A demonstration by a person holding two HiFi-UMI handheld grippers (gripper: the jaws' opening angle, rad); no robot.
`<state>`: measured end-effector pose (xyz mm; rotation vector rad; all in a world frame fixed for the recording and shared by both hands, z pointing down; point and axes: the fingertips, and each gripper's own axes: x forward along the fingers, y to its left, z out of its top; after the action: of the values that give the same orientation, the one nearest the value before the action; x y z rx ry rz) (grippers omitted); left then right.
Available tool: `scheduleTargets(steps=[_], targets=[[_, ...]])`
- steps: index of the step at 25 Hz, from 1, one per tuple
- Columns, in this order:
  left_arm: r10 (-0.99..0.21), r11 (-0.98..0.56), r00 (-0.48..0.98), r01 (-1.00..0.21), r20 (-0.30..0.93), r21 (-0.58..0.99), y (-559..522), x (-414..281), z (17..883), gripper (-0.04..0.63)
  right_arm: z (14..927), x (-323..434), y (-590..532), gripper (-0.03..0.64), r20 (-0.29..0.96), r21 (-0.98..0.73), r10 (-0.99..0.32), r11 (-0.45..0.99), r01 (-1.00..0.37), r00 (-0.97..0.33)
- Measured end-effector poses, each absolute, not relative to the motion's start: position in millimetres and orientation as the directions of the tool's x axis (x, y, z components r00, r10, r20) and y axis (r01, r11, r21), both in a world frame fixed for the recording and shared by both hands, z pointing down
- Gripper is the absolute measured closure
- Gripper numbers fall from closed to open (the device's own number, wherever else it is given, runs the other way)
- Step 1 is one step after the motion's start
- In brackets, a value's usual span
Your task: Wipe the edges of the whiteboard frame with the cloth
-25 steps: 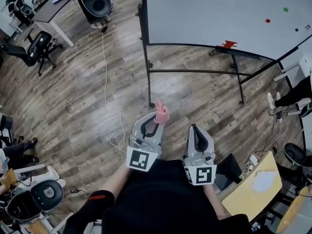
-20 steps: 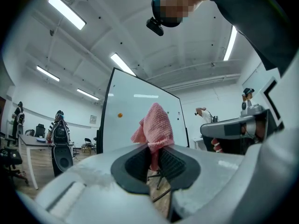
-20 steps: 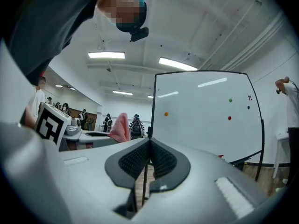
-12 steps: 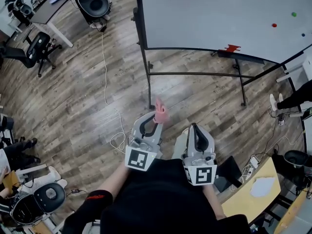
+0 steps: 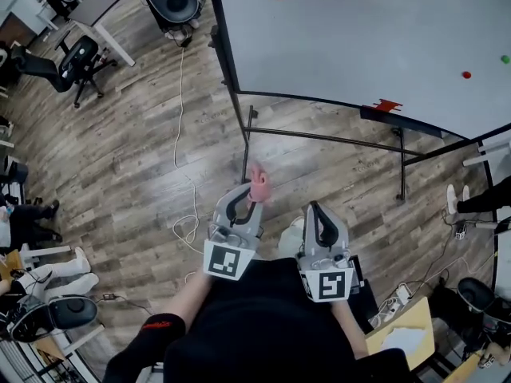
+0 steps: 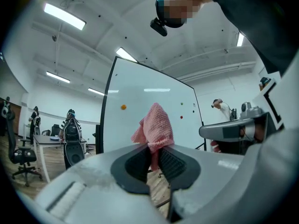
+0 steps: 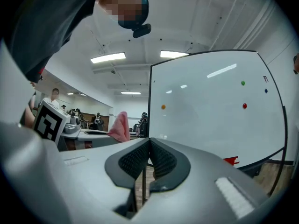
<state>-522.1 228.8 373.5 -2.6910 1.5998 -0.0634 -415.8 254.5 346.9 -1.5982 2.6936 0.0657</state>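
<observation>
While both tools hang close to the person's chest, the left gripper (image 5: 254, 196) has its fingers clamped on the pink cloth (image 5: 259, 183). The cloth's lower end is pinched between the pads and the rest bunches up above the tips. The right gripper (image 5: 313, 207) sits just beside it, fingers pressed together and empty. The whiteboard (image 5: 359, 38) stands ahead on the wood floor (image 5: 120, 150), its black frame (image 5: 226, 50) well apart from the cloth.
</observation>
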Motion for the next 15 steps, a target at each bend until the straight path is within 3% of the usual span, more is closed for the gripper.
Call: scheduleTargets(steps=[15], targets=[[-0.968, -0.246, 0.246, -0.969, 0.049, -0.006, 183.4, -446.7, 379.6, 0.565, 354.0, -333.9, 187.9, 0.615, -0.019, 0.026, -0.742, 0.670, -0.742, -0.671]])
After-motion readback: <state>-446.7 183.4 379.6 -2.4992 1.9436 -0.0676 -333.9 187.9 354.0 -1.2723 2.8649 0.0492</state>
